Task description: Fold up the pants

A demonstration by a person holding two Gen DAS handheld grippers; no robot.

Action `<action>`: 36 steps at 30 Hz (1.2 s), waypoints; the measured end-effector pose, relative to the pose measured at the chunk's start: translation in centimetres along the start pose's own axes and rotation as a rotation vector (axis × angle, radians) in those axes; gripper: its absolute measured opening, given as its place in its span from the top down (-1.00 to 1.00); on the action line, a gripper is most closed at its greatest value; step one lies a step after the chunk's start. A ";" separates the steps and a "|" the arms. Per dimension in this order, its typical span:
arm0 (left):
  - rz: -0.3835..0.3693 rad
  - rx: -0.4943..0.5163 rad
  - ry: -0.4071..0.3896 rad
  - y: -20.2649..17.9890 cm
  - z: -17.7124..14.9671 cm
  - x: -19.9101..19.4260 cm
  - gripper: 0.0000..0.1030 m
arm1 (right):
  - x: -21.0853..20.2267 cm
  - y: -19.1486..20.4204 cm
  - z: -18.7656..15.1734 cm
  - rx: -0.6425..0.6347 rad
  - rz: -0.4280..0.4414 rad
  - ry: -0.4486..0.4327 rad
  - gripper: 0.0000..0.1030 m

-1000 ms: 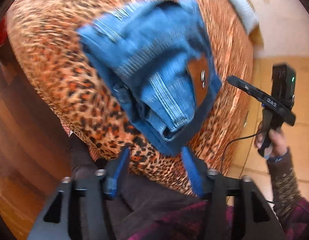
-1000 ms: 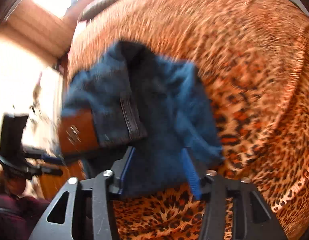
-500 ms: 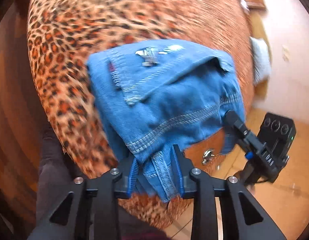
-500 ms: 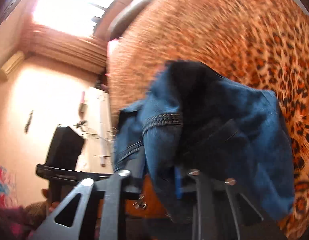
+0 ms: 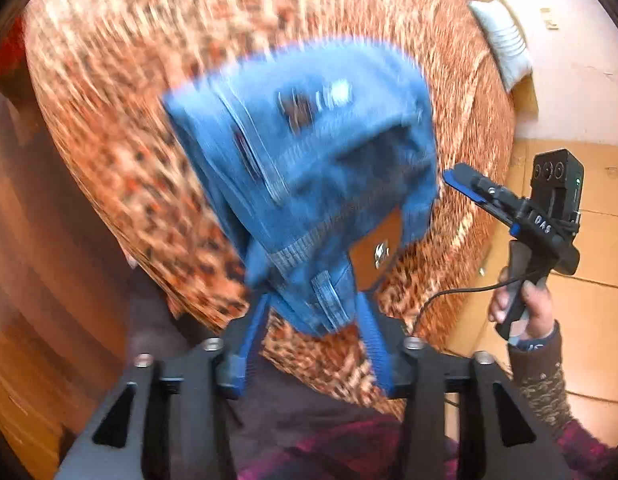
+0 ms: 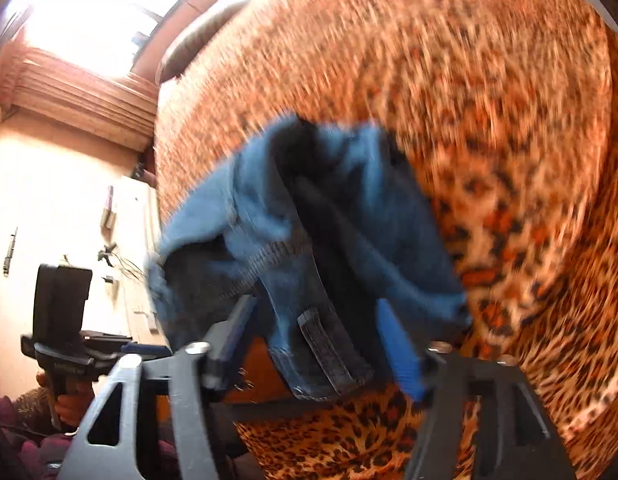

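The jeans [image 5: 309, 184] lie in a bunched, folded heap on the leopard-print bed [image 5: 121, 92], straight ahead of the left gripper [image 5: 313, 320]. Its jaws stand apart, one blue finger [image 5: 251, 336] on each side of the nearest corner of the denim; the waistband and a belt loop [image 5: 329, 300] sit in the gap between them, and the fingers do not press on the cloth. A brown leather patch [image 5: 375, 252] with a metal emblem shows just beyond the right-hand jaw. The picture is smeared, so finer folds cannot be made out.

Off to the right of those jaws, apart from the jeans, the right gripper [image 5: 461, 182] points toward the heap's right edge, held by the right hand [image 5: 525, 308], with a black cable [image 5: 449, 296] trailing from it. A white pillow [image 5: 503, 40] lies at the far right edge of the bed, well beyond the jaws.

In the right wrist view, the right gripper [image 6: 317, 344] also has its jaws spread, with the denim [image 6: 321, 216] just ahead and a waistband corner with a belt loop [image 6: 325, 352] hanging in the gap between them, nearer the left-hand jaw. The blue pad [image 6: 401, 356] of the right-hand jaw is bare. To the left of these jaws, the left gripper [image 6: 145, 348] is seen side-on, reaching in under the heap's left edge. Bed cover [image 6: 509, 120] fills everything beyond and to the right.
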State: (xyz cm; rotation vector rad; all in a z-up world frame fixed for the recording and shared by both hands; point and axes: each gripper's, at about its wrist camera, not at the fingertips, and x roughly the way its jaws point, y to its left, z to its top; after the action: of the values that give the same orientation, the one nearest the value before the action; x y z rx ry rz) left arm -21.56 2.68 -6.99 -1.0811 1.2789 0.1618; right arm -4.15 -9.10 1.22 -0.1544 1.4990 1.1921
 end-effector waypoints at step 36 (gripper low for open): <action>0.035 -0.153 0.398 0.5 -0.5 4.9 0.68 | 4.7 -0.8 -1.3 -0.074 -0.200 0.086 0.44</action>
State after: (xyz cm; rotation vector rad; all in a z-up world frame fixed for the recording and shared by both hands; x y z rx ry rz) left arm -20.52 0.41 -11.25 -1.2641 1.6630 0.0723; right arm -6.06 -8.10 -3.29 -0.4015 1.4767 1.0913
